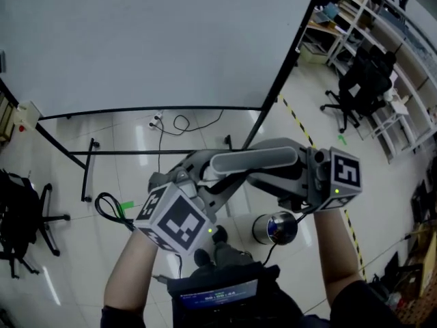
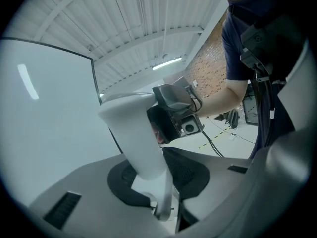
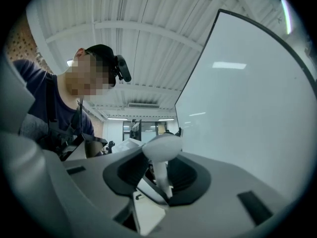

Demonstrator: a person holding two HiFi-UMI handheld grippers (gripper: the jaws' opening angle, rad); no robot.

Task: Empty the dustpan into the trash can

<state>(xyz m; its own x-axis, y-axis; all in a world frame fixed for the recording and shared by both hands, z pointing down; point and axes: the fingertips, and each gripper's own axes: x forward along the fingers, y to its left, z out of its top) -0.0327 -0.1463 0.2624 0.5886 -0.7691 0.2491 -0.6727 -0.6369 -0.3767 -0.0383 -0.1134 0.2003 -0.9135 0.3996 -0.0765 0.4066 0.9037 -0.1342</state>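
A pale grey-white dustpan handle (image 1: 254, 159) lies level between my two grippers, high above the floor; I cannot make out the pan itself. My left gripper (image 1: 205, 167) reaches up to the right and is shut on a broad white part (image 2: 136, 133) that narrows down between its pads. My right gripper (image 1: 265, 179) points left and is shut on the thin stem under the handle's rounded white end (image 3: 161, 148). A small shiny metal trash can (image 1: 274, 228) stands on the floor below the right gripper.
A large whiteboard (image 1: 157, 39) on a black frame fills the far side, with a cable (image 1: 181, 123) at its foot. Office chairs stand at the left (image 1: 24, 217) and far right (image 1: 358, 87). Yellow-black tape (image 1: 298, 119) crosses the tiled floor. Shelving lines the right wall.
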